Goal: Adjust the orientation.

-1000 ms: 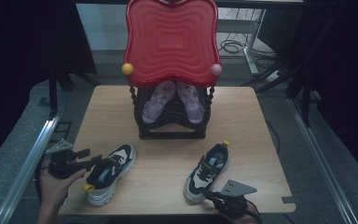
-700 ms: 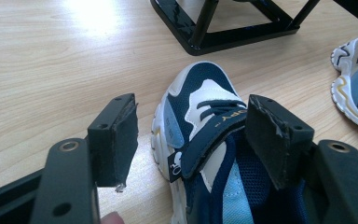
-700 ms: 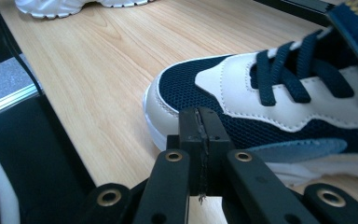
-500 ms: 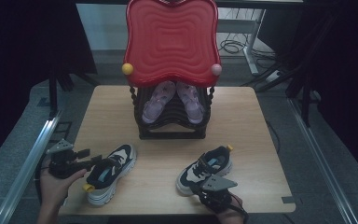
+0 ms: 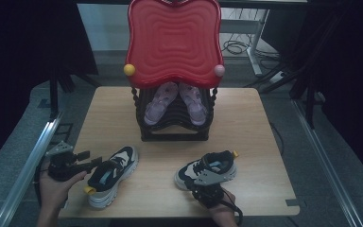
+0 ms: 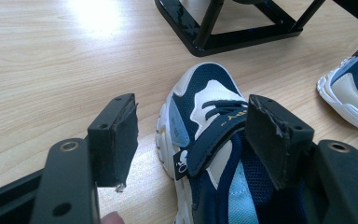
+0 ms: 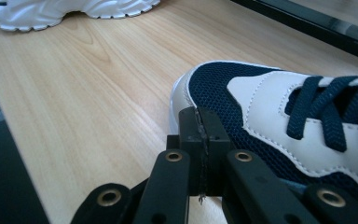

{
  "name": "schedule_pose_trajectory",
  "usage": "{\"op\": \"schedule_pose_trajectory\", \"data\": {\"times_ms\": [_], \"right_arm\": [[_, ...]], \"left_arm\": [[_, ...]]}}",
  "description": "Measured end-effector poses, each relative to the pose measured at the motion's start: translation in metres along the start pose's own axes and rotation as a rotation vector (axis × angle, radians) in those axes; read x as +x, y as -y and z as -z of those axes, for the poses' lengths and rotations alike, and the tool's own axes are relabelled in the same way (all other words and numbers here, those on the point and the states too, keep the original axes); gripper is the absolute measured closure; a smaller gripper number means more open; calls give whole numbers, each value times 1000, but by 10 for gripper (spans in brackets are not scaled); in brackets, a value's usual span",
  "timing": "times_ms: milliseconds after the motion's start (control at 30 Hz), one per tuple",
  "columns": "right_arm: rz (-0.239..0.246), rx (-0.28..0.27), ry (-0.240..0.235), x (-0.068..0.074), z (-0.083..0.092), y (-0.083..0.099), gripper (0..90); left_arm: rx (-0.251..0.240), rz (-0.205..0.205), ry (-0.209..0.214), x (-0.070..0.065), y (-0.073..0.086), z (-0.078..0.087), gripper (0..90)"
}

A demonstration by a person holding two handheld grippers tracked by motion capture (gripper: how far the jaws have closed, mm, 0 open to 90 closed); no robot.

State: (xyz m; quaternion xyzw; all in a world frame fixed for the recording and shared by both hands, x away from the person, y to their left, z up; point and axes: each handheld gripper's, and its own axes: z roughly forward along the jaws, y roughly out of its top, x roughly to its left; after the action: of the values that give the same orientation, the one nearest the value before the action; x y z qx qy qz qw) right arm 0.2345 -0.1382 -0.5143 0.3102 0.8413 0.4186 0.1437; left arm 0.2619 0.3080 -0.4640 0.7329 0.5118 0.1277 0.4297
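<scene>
Two navy-and-white sneakers lie on the near half of the wooden table (image 5: 260, 142). The left sneaker (image 5: 109, 174) sits near the table's left front corner, toe pointing far and to the right, a yellow tab at its heel. The left claw (image 5: 86, 165) meets it at the heel end: in the left gripper view its two padded jaws stand wide apart, the right one over the shoe's collar and tongue, the left one out over bare wood beside the shoe, neither pad pressing on anything. The strap and laces of this sneaker (image 6: 205, 140) run up between the jaws, toe aimed toward the far rack. A person's left hand (image 5: 56, 187) holds that claw's body at the table's left edge.

The right sneaker (image 5: 208, 169) lies right of centre near the front edge, lying across the table with its toe to the left and its yellow heel tab to the far right. The right claw (image 5: 203, 187) sits just at its near side, under a grey three-cornered plate. In the right gripper view its jaws are pressed fully together with nothing between them, their tips right against the side of the navy mesh toe (image 7: 261, 107); whether they actually touch the shoe I cannot tell. The sole of the other sneaker shows at that view's top left.

Farther back, at the table's far middle, stands a black shoe rack (image 5: 175, 123) carrying a pair of pale lilac shoes (image 5: 176, 101), and above it a red wavy-edged panel (image 5: 174, 42) with a yellow knob at its left and a pink knob at its right.
</scene>
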Motion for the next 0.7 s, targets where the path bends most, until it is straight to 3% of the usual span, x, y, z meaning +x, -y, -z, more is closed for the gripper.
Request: {"op": "schedule_pose_trajectory", "data": {"times_ms": [467,700], "right_arm": [[10,-11,52,1,-17,-13,899],[0,-22,51,2,-13,-12,899]], "left_arm": [[1,0,0,0,0,-1,352],[-2,0,0,1,0,0,352]]}}
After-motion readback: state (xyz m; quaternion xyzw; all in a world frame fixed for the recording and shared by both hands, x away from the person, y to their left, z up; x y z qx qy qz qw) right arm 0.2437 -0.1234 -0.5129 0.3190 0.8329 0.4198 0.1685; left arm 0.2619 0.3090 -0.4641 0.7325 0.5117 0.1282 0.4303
